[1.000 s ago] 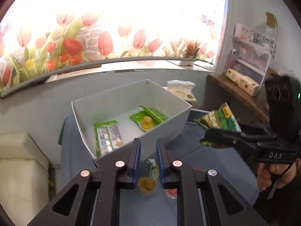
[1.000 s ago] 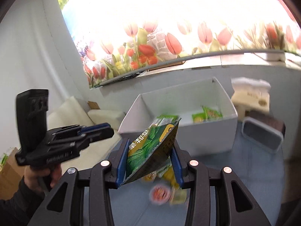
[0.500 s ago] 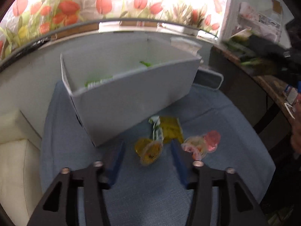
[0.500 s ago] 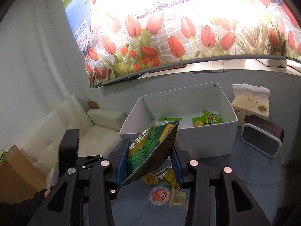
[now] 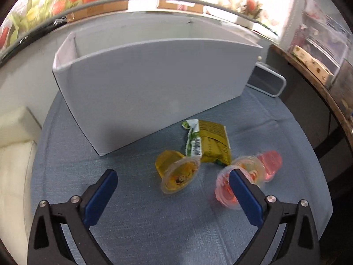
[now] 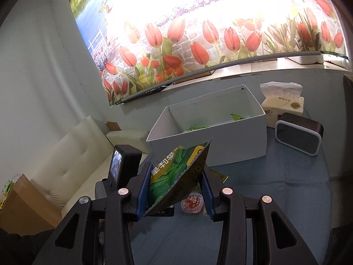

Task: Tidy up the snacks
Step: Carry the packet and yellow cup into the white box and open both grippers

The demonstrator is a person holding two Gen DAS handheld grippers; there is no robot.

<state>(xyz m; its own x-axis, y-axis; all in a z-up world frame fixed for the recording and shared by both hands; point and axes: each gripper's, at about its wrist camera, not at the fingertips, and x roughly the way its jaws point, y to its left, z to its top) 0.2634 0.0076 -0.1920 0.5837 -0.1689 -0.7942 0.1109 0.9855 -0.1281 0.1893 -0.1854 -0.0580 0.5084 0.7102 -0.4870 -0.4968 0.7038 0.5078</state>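
Several green packets (image 6: 237, 117) already lie in the white box (image 6: 231, 141). Left on the blue cloth (image 5: 154, 220), in front of the box: one yellow-green packet (image 5: 211, 143), one yellow jelly cup (image 5: 176, 172) on its side, and red jelly cups (image 5: 249, 176) just beside it. Right gripper (image 6: 176, 187): clamped on a green snack bag (image 6: 178, 176), not yet boxed. Left gripper (image 5: 172, 187): jaws just opened wide, empty, hovering over the yellow cup. Judged roughly half done.

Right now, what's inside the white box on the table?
From the right wrist view, the white box holds green snack packets, only their tops peeking over the near wall. That wall hides the floor, so a count isn't possible.
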